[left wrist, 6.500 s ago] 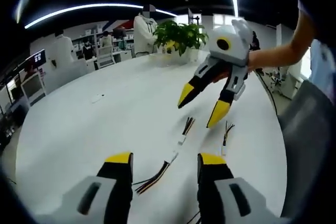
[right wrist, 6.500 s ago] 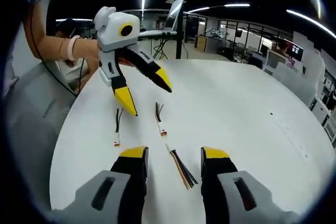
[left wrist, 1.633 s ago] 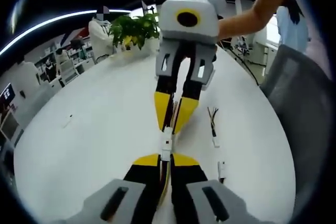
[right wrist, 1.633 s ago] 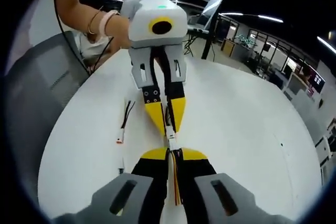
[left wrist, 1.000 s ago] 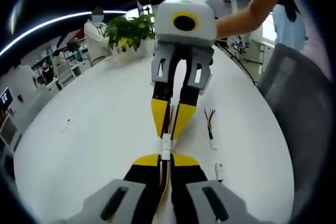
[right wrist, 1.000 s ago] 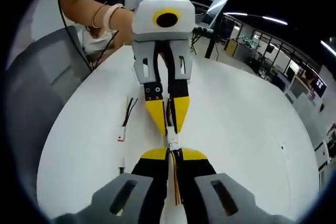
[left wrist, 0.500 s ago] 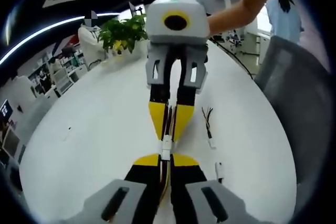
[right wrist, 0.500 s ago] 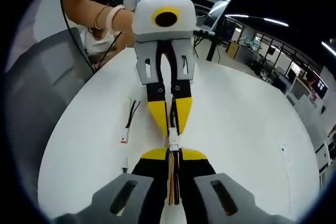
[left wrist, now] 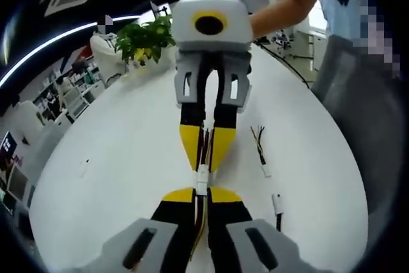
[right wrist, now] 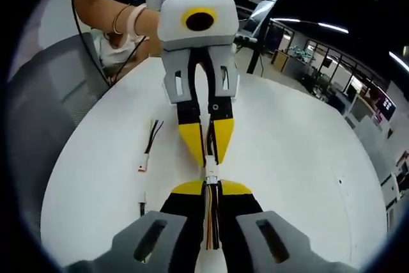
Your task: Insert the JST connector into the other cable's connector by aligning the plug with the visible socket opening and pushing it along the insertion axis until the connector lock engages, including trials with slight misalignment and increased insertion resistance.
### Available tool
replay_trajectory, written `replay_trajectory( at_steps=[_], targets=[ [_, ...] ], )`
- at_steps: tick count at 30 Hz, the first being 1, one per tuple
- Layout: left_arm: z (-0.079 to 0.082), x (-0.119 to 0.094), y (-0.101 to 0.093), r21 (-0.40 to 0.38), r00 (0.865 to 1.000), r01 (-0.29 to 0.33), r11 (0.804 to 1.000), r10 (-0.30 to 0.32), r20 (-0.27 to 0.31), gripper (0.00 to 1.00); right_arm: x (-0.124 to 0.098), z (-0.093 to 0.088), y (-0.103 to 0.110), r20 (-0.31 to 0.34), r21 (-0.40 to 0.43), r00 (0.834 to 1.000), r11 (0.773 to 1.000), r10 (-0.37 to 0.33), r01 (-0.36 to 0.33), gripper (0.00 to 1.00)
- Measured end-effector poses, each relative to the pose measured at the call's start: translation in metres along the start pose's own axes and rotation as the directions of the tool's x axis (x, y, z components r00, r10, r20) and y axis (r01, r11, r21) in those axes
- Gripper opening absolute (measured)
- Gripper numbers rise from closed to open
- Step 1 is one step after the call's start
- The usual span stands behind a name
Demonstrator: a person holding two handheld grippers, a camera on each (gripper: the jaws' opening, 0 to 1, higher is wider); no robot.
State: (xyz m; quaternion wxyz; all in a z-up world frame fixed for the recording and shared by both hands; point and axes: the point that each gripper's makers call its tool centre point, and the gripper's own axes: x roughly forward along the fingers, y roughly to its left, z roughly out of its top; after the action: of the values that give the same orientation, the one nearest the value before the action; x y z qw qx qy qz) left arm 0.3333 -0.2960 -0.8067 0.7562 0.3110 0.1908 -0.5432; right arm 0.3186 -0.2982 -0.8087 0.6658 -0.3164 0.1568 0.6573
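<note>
Left gripper (left wrist: 202,191): jaws closed on a cable, tips meeting the right gripper (left wrist: 204,161) head-on. White connector (left wrist: 202,179) pinched between both tip pairs, above the table (left wrist: 115,158). Right gripper view: left gripper (right wrist: 208,158) opposite, jaws closed on its cable; connector (right wrist: 211,177) at centre. Spare cable (left wrist: 261,153) lies right; open tabletop both sides. Plant (left wrist: 144,35) far left.

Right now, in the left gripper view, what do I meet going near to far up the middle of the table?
Left gripper → joined white connectors → right gripper → potted plant.
</note>
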Motion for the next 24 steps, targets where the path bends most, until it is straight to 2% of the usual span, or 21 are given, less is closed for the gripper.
replay_trajectory(
  at_steps=[5,11,24],
  targets=[
    [-0.002,0.001,0.001,0.032,1.000,-0.008,0.999,0.008,-0.015,0.00,0.003,-0.002,-0.005,-0.002,-0.006,1.000,1.000,-0.007,0.007,0.03],
    [-0.005,0.002,-0.002,0.063,0.999,0.016,0.998,-0.013,-0.046,0.00,0.009,-0.004,-0.003,-0.009,-0.014,1.000,1.000,0.012,-0.013,0.02],
    [-0.014,0.010,0.000,0.068,0.997,0.018,0.997,-0.013,-0.080,0.00,0.017,-0.011,-0.009,-0.007,0.010,1.000,1.000,0.019,-0.019,0.03]
  ],
)
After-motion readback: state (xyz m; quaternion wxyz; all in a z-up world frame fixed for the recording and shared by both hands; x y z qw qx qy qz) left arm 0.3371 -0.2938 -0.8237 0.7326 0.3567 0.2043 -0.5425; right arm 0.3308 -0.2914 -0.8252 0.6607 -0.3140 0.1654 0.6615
